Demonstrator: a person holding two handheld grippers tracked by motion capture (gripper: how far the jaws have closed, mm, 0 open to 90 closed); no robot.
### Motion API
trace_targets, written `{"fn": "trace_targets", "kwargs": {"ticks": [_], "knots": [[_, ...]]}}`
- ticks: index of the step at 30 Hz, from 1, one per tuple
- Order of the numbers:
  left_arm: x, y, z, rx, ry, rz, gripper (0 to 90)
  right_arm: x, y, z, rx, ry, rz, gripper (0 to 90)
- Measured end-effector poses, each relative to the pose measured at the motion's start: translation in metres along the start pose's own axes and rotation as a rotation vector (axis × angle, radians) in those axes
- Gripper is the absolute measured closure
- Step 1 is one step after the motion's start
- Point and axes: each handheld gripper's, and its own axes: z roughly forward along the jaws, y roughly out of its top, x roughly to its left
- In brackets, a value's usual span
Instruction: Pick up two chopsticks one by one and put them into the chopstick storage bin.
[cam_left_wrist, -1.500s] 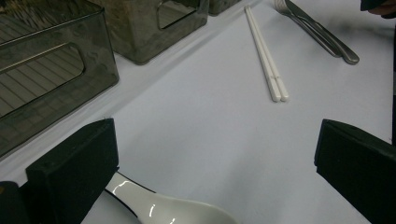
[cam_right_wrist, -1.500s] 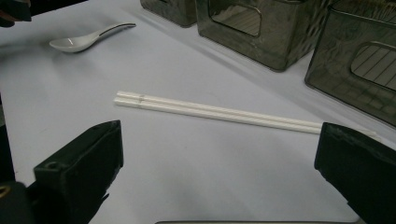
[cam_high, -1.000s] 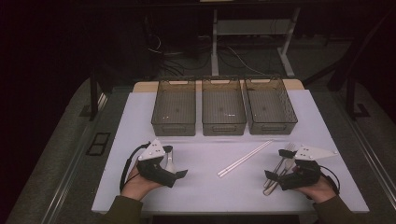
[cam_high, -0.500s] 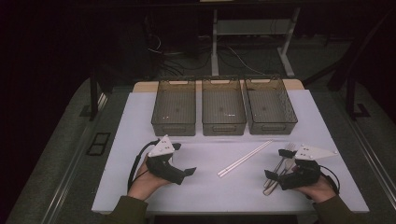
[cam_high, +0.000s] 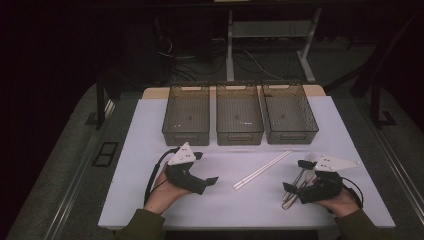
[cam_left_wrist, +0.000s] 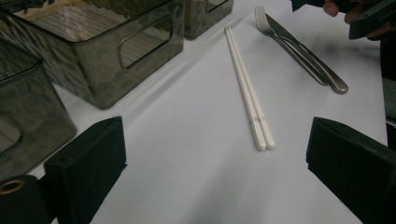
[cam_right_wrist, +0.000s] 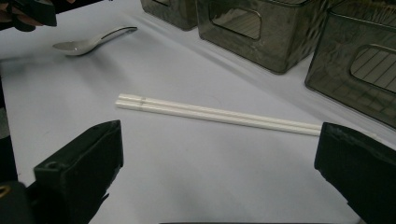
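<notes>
The pair of slim white plastic chopsticks lies mid-table, at two o'clock from the left gripper, whose jaws gape empty like the right gripper's. Light, stiff, likely slippery; best pinched together mid-length.

**Cutlery lying before three bins**

Three smoky translucent plastic bins are sitting side by side at the frame's centre on the white rectangular table. Below them, the pair of white plastic chopsticks is lying diagonally. At lower right, the steel fork and steel knife are lying together, touching.
</notes>
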Motion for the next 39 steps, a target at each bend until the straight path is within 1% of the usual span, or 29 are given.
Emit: {"fn": "trace_targets", "kwargs": {"ticks": [3,5,8,13,15,18,23,26,28,32,39], "knots": [[-0.002,0.004,0.007,0.008,-0.011,0.006,8.3,0.000,0.000,0.000,0.002,-0.002,-0.001,1.4],[-0.004,0.008,0.011,0.012,-0.003,0.008,13.1,0.000,0.000,0.000,0.003,-0.001,-0.002,1.4],[-0.005,0.012,0.017,0.007,-0.007,0.008,16.6,0.000,0.000,0.000,0.002,-0.002,-0.001,1.4],[-0.006,0.016,0.026,0.006,-0.007,0.008,26.3,0.000,0.000,0.000,0.003,-0.002,-0.003,1.4],[-0.006,0.018,0.030,0.004,-0.013,0.001,29.6,0.000,0.000,0.000,0.002,-0.003,-0.003,1.4],[-0.008,0.022,0.035,0.011,-0.023,0.003,35.9,0.000,0.000,0.000,0.003,-0.004,-0.006,1.4],[-0.011,0.028,0.046,0.014,-0.043,0.014,43.8,0.000,0.000,0.000,0.004,-0.006,-0.005,1.4],[-0.013,0.032,0.053,0.032,-0.054,0.024,51.1,0.000,0.000,0.000,0.004,-0.007,-0.005,1.4],[-0.014,0.034,0.057,0.034,-0.060,0.019,54.9,0.000,0.000,0.000,0.004,-0.008,-0.005,1.4],[-0.015,0.035,0.069,0.052,-0.078,0.011,61.2,0.000,0.000,0.000,0.005,-0.008,-0.005,1.4],[-0.019,0.035,0.090,0.084,-0.105,-0.007,69.0,0.000,0.000,0.000,0.006,-0.009,-0.008,1.4]]}}
